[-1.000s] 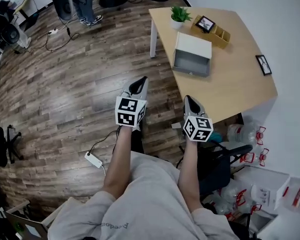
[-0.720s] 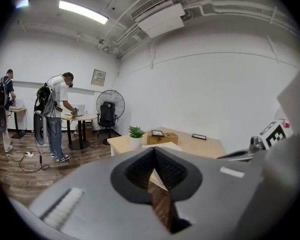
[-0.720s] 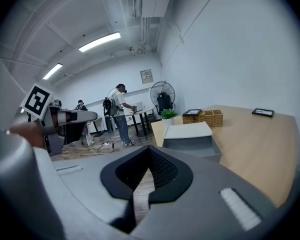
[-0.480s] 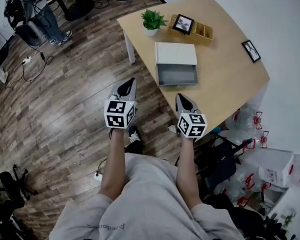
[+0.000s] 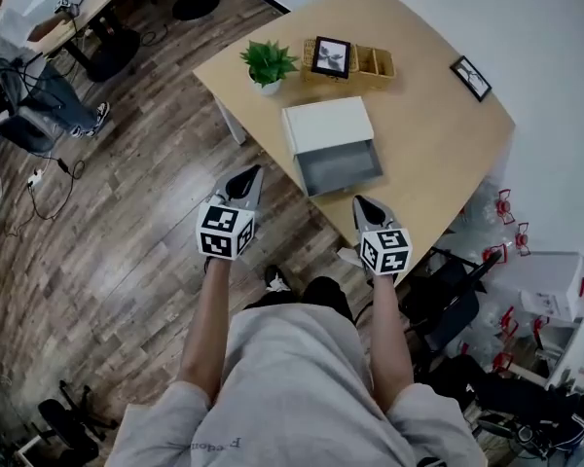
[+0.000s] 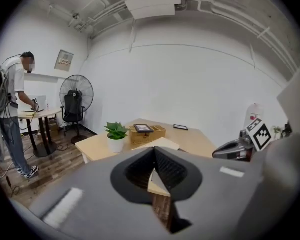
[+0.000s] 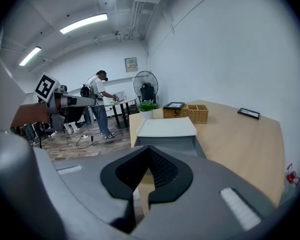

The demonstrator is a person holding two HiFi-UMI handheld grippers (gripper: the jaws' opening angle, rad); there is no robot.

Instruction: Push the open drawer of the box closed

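On the table (image 5: 438, 134), the white box (image 5: 326, 125) now lies nearer the head view's centre than a second ago, and its open drawer (image 5: 341, 166) faces the person. The left gripper (image 5: 246, 177) and right gripper (image 5: 364, 204) hang short of the box, one to each side of the drawer front, with jaws together and holding nothing. Judgement: the approach is nearly complete, but contact with the drawer is not yet made.
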